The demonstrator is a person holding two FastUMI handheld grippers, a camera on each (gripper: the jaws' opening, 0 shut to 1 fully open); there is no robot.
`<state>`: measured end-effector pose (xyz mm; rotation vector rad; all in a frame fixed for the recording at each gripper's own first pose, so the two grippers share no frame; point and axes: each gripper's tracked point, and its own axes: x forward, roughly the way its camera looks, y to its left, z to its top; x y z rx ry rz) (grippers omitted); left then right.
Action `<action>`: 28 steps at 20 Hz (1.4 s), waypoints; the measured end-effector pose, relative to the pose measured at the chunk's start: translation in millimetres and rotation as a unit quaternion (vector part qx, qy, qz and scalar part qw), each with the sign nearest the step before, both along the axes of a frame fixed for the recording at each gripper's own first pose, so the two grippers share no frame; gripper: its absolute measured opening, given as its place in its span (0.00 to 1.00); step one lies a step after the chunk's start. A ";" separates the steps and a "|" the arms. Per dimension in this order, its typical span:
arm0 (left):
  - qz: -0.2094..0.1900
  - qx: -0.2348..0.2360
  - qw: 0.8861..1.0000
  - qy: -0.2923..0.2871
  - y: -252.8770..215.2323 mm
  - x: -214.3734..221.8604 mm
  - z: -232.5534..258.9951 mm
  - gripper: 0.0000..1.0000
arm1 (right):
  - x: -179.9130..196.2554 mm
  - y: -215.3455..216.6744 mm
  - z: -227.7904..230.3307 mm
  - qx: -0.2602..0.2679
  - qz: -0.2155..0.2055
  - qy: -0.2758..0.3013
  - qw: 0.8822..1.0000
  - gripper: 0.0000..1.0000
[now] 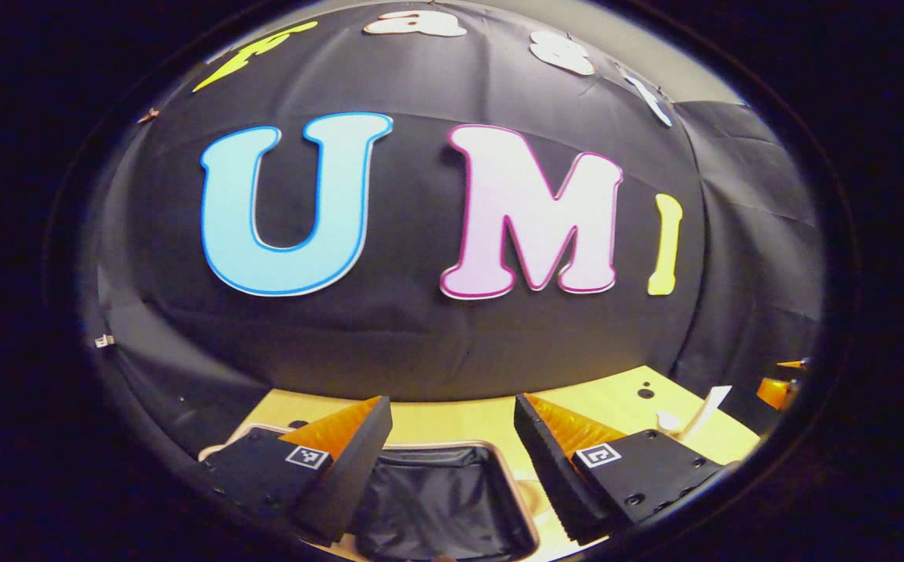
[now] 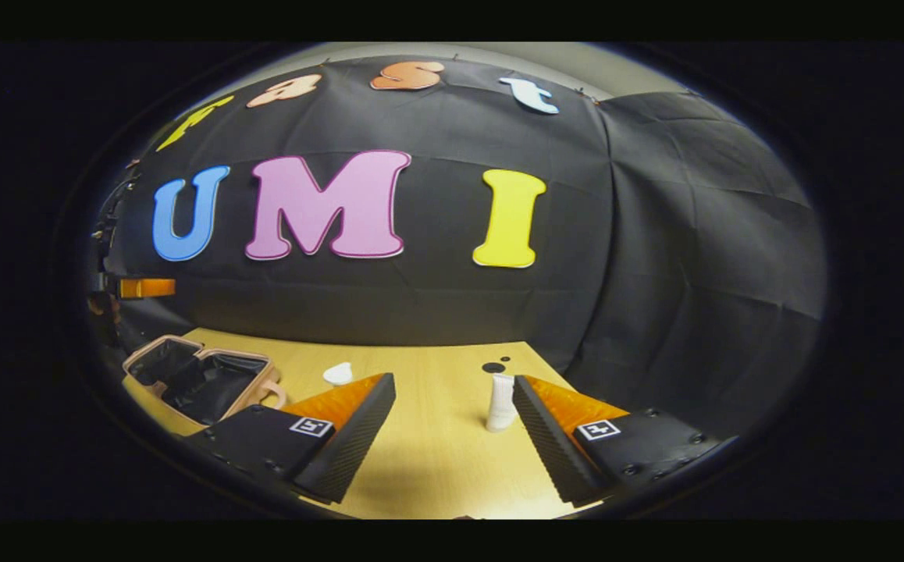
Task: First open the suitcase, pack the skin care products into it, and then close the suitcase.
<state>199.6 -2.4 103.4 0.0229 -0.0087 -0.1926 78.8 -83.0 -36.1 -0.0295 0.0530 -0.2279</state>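
The suitcase (image 1: 444, 499) lies open on the wooden table, showing a pinkish rim and black lining. In the left gripper view my left gripper (image 1: 450, 402) hangs open just above it, with nothing between its fingers. In the right gripper view the suitcase (image 2: 214, 382) lies at the far left with both halves spread. A white bottle (image 2: 500, 402) stands upright close to the inner side of my right finger. A small white jar (image 2: 338, 374) sits behind the other finger. My right gripper (image 2: 453, 380) is open and holds nothing. The bottle (image 1: 708, 404) and jar (image 1: 667, 421) also appear at the right.
The yellow wooden table (image 2: 428, 453) ends at the black cloth wall behind. A dark hole (image 2: 492, 367) marks the tabletop near the bottle. The left gripper (image 2: 144, 288) shows at the far left above the suitcase, and the right gripper (image 1: 780, 386) at the table's right edge.
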 end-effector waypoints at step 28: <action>-0.134 0.082 0.982 0.103 -288.5 96.5 -257.4 0.66 | 8.9 -81.3 -115.4 0.003 0.006 0.132 0.991 0.97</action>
